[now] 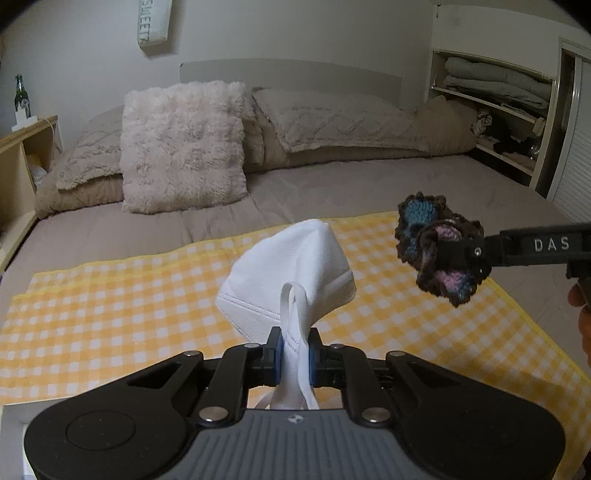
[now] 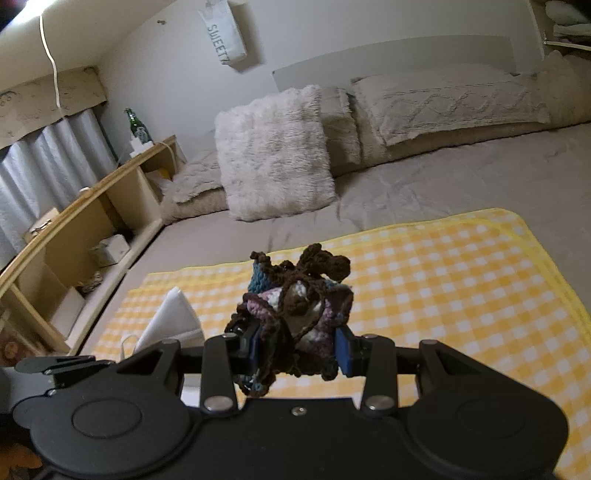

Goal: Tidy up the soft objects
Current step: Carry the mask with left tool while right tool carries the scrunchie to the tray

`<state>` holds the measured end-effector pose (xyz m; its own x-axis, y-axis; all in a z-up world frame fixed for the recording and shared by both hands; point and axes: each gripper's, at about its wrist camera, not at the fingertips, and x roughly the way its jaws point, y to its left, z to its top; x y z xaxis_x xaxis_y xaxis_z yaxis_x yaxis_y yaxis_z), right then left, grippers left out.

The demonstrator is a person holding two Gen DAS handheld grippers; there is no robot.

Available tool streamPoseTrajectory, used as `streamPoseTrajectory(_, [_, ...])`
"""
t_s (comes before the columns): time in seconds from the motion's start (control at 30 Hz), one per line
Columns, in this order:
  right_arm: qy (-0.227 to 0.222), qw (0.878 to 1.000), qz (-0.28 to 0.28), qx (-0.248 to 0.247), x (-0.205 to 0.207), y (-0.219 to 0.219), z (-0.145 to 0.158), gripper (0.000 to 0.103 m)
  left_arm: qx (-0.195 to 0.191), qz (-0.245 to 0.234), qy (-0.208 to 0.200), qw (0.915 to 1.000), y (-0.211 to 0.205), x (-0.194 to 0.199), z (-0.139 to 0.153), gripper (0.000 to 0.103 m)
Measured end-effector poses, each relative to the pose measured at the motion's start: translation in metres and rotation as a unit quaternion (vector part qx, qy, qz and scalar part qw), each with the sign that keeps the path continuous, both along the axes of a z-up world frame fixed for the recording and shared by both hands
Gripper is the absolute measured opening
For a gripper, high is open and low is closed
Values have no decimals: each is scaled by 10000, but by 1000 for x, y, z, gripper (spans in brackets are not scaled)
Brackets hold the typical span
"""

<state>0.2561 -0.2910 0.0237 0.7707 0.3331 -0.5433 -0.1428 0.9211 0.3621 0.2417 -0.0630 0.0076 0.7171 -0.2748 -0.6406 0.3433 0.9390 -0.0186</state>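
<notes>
Left wrist view shows the bed [image 1: 332, 192] with a yellow checked cloth [image 1: 110, 314] spread near me; above it my left gripper [image 1: 294, 354] clamps a white face mask [image 1: 291, 273], and to the right my right gripper [image 2: 295, 347] clenches a dark crocheted piece [image 2: 299, 295].

bed: grey sheet [image 1: 332, 188] | pillows: fluffy pale cushion [image 1: 183, 146] upright against beige pillows [image 1: 343, 122] at headboard [image 1: 291, 72] | side shelf [image 2: 92, 206]: green bottle [image 2: 136, 125] on top | wall shelf [image 1: 498, 103]: folded blankets | wall: hanging sign [image 2: 223, 31]
</notes>
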Motion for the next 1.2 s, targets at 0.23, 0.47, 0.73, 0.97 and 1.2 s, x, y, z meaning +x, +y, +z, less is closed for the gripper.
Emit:
streamPoseTrajectory(0.23, [-60,9996,284,12,-15,28,5,40,48,40,-132,9999,21,-15,7,14])
streamPoseTrajectory(0.47, [-113,9981,608,2,-15,61,8,40,130,283,-203,9993,62,-26,11,15])
streamPoseTrajectory(0.73, [-18,9946,1031,-100,-4,114,2,40,284,789,-206,9963,124,-28,8,16])
streamPoseTrajectory(0.97, [155,9876,1535,-273,7,170,-9,40,585,1257,-10,9903,176,-19,-7,16])
streamPoseTrajectory(1.2, [303,9797,1931,-440,21,209,-22,40,1002,1672,308,9803,214,-4,-34,43])
